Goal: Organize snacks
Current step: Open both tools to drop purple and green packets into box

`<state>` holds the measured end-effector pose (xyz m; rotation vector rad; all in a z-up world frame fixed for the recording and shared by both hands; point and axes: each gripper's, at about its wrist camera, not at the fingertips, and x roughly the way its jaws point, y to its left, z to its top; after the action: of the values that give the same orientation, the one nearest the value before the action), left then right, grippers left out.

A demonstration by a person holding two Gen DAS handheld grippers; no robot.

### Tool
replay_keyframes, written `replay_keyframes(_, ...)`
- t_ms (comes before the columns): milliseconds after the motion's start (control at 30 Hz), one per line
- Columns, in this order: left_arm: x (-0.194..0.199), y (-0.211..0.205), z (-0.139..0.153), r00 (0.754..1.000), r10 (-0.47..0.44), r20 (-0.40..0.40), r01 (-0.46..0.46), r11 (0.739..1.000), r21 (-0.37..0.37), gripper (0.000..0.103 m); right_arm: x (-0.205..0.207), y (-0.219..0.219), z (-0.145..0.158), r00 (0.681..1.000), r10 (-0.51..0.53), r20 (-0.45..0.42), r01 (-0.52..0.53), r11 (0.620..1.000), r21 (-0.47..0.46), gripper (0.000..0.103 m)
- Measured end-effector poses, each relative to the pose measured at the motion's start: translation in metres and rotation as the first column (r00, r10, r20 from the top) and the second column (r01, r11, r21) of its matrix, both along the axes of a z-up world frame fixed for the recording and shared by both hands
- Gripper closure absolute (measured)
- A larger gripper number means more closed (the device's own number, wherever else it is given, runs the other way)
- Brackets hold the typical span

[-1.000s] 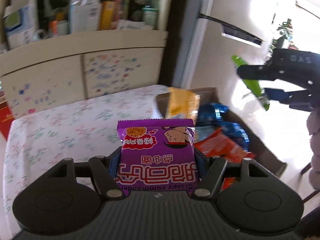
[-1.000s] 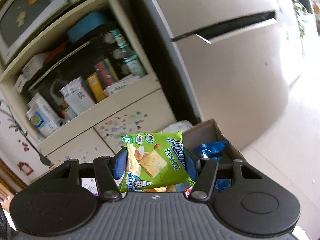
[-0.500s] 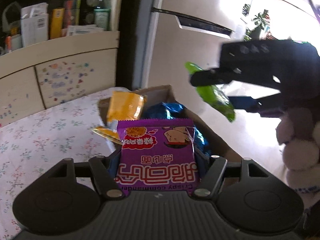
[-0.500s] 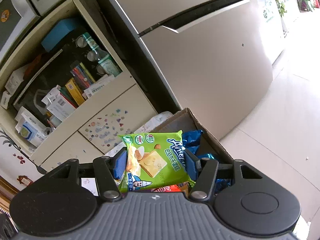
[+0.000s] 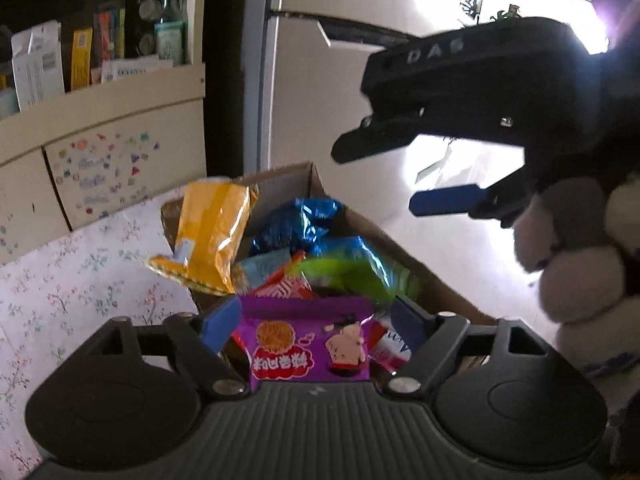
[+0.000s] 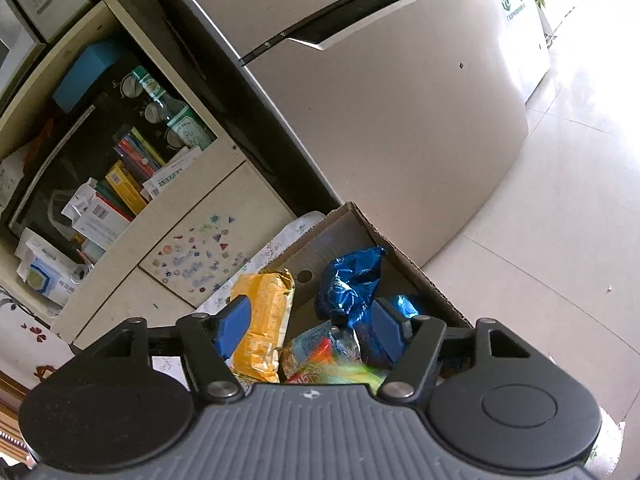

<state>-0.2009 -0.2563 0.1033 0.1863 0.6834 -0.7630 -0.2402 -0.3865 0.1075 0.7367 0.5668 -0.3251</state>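
Observation:
My left gripper (image 5: pixel 314 322) hangs over an open cardboard box (image 5: pixel 440 288), and its jaws are opening. The purple noodle snack packet (image 5: pixel 308 348) sits low between the blue pads (image 5: pixel 220 324), which no longer press on it. My right gripper (image 6: pixel 310 330) is also opening above the same cardboard box (image 6: pixel 400 248). The green cracker packet (image 6: pixel 344 372) is a blur below its pads, falling free. In the left wrist view that green packet (image 5: pixel 352 272) drops onto the snacks, and the right gripper (image 5: pixel 400 176) stands open up at the right.
A yellow packet (image 6: pixel 264 320), blue foil packets (image 6: pixel 352 280) and a red packet (image 5: pixel 280 288) lie in the box. The box rests on a table with a floral cloth (image 5: pixel 80 280). Behind are a shelf cabinet (image 6: pixel 120 160) and a fridge (image 6: pixel 400 120). A fluffy sleeve (image 5: pixel 580 280) holds the right gripper.
Both grippers have opened. The purple packet has slipped down between the left pads. The green packet has left the right pads and falls toward the box. The left gripper has moved closer over the box.

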Motion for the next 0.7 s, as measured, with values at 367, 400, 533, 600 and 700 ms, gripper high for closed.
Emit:
replay_keyframes(367, -0.003, 0.012, 0.003, 0.993, 0.118, -0.03, -0.114, 0.988, 0.103, 0.011, -0.003, 0.006, 0.005, 1.0, 0.015, 0.001, -0.015, 1.0, -0.026, 0.013)
replay_keyframes(400, -0.004, 0.014, 0.003, 0.991, 0.126, -0.035, -0.122, 0.987, 0.107, 0.011, -0.003, 0.007, 0.006, 1.0, 0.015, -0.003, -0.015, 0.999, -0.036, 0.012)
replay_keyframes(533, -0.004, 0.022, 0.002, 0.983, 0.166, -0.074, -0.156, 0.98, 0.127, 0.008, -0.006, 0.01, 0.006, 0.999, -0.002, -0.044, -0.001, 0.997, -0.074, 0.008)
replay_keyframes(600, -0.005, 0.024, 0.001, 0.981, 0.178, -0.074, -0.166, 0.975, 0.145, 0.007, -0.009, 0.011, 0.006, 0.998, -0.014, -0.067, 0.007, 0.994, -0.105, 0.008)
replay_keyframes(700, -0.005, 0.027, 0.001, 0.977, 0.204, -0.066, -0.191, 0.966, 0.172, 0.006, -0.013, 0.013, 0.003, 0.994, -0.028, -0.103, 0.014, 0.991, -0.134, 0.003)
